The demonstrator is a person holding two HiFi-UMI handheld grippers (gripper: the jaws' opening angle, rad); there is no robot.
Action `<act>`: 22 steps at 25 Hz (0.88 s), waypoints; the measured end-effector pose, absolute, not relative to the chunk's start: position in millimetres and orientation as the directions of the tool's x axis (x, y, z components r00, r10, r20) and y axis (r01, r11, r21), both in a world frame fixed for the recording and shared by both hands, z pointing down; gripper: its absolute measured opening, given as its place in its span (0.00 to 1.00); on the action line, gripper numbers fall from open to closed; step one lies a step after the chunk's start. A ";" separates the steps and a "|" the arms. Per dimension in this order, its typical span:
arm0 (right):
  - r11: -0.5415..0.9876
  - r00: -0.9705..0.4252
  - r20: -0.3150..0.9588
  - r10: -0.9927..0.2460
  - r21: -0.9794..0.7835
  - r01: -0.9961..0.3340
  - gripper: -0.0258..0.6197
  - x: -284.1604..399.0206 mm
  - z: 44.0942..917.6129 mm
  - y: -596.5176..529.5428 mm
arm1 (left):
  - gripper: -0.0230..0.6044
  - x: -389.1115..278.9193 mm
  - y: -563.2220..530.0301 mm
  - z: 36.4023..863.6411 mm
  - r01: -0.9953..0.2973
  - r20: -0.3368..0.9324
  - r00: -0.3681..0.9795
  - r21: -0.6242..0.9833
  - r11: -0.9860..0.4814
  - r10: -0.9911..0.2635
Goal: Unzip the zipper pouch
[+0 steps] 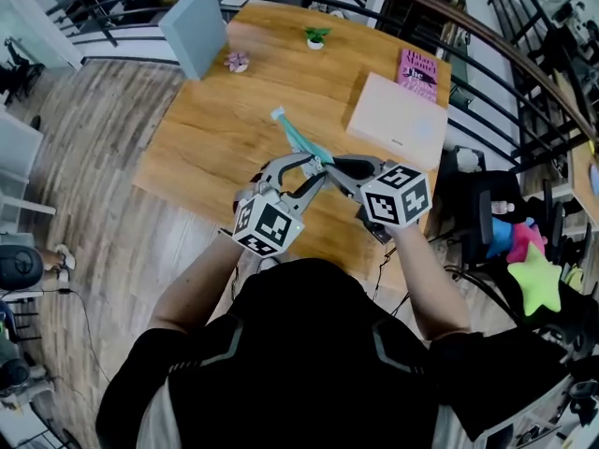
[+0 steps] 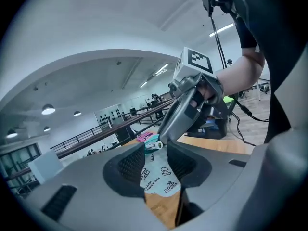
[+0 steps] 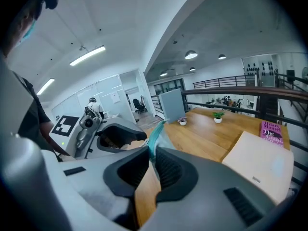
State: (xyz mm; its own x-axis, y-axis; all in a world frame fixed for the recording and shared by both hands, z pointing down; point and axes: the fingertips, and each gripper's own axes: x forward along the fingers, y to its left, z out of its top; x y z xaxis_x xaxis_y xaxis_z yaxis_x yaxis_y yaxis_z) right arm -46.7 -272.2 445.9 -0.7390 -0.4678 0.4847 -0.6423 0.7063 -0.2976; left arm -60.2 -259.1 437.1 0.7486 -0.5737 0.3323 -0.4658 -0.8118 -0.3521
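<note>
Left gripper [image 2: 156,163]: jaws partly apart, closed on the printed white body of the zipper pouch [image 2: 157,178], which fills the gap between the ribbed pads.

Right gripper [image 3: 150,165]: jaws narrow, pinching a thin teal edge of the same pouch. Seen from the left gripper view, its tips sit right at the small white zipper pull [image 2: 155,146]. Cannot tell whether the pull itself or only the fabric beside it is caught.

Position: the two grippers meet nose to nose in front of the person. The pouch is strung between them and appears lifted clear of the wooden tabletop [image 1: 234,129], with its teal end sticking up and away.

Handling, by judgement: light, soft cloth, no stiffness. It will fold and twist unless kept taut. The body grip should stay close under the zipper line. The pull tab is small and likely slippery, so it wants a square pinch, drawn straight along the teeth.

Further out: a pale flat box [image 1: 398,120] and a pink book [image 1: 421,71] lie well apart on the far right.
</note>
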 end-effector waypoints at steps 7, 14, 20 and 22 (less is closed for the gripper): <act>0.712 -0.743 0.483 -0.463 -0.297 -0.636 0.12 -49.7 438.3 -268.5 | 0.24 -64.2 -259.7 427.8 -0.455 0.321 0.775 -0.315 -0.833 -0.545; 0.719 -0.747 0.481 -0.460 -0.292 -0.631 0.12 -47.0 435.0 -263.3 | 0.12 -73.0 -260.3 415.8 -0.502 0.289 0.787 -0.212 -0.839 -0.544; 0.735 -0.755 0.481 -0.445 -0.285 -0.615 0.12 -49.3 432.9 -258.9 | 0.11 -72.2 -256.8 415.0 -0.501 0.271 0.820 -0.084 -0.861 -0.504; 0.743 -0.757 0.481 -0.442 -0.277 -0.610 0.12 -49.8 431.7 -258.3 | 0.11 -72.2 -257.5 411.3 -0.506 0.251 0.829 -0.042 -0.861 -0.500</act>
